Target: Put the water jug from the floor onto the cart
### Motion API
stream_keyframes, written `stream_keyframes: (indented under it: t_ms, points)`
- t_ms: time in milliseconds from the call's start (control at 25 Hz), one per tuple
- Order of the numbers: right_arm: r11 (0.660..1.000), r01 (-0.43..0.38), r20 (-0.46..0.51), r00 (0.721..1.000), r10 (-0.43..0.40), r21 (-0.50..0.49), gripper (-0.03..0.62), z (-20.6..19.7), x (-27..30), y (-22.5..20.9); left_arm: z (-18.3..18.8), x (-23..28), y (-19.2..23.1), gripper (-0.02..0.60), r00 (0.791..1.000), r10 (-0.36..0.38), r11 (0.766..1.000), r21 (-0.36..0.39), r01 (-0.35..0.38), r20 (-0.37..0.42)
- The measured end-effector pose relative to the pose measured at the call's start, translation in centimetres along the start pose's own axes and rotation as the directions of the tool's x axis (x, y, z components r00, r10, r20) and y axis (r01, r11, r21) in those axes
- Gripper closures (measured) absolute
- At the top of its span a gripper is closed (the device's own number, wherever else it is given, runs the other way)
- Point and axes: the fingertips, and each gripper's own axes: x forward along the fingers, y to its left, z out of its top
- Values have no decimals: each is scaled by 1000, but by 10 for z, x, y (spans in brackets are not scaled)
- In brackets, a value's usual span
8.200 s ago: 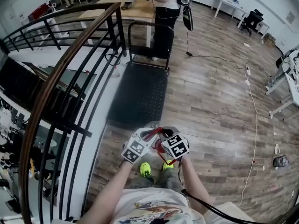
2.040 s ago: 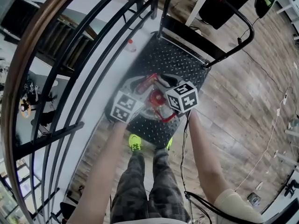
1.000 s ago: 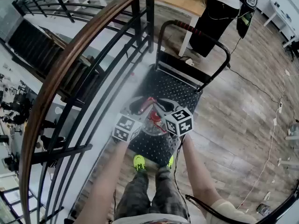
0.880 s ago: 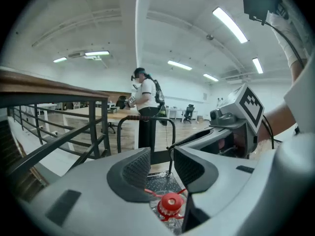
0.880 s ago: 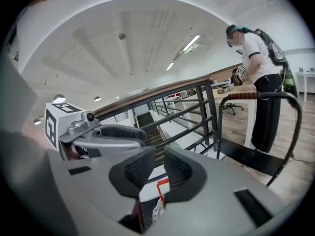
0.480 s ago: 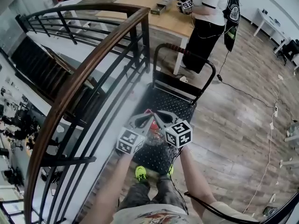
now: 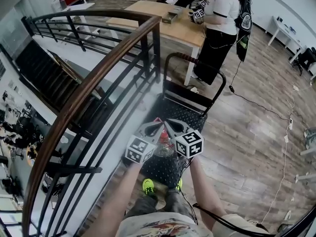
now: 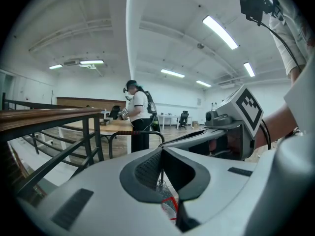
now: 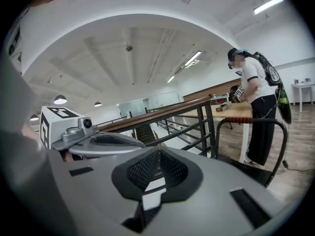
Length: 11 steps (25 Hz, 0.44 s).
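Holding left gripper [image 7: 154,126] and right gripper [image 7: 171,125] side by side over the cart [image 7: 186,115] — jaws just closing on nothing — and leaving the water jug [image 7: 165,145] standing on its deck, directly beneath and between both.

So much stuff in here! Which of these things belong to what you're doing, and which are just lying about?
Part of the job: the water jug, standing on the cart; the left tongs and right tongs, both shut and empty, held over it.
Just around: the railing, the wooden table, the person standing at it.
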Motion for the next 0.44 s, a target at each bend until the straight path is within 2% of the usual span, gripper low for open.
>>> stream_keyframes:
  t_ms: [440]
  points:
    - [1000, -7, 11, 1000, 7, -7, 568, 8, -20, 13, 12, -13, -17, 571, 1000, 15, 1000, 9, -15, -7]
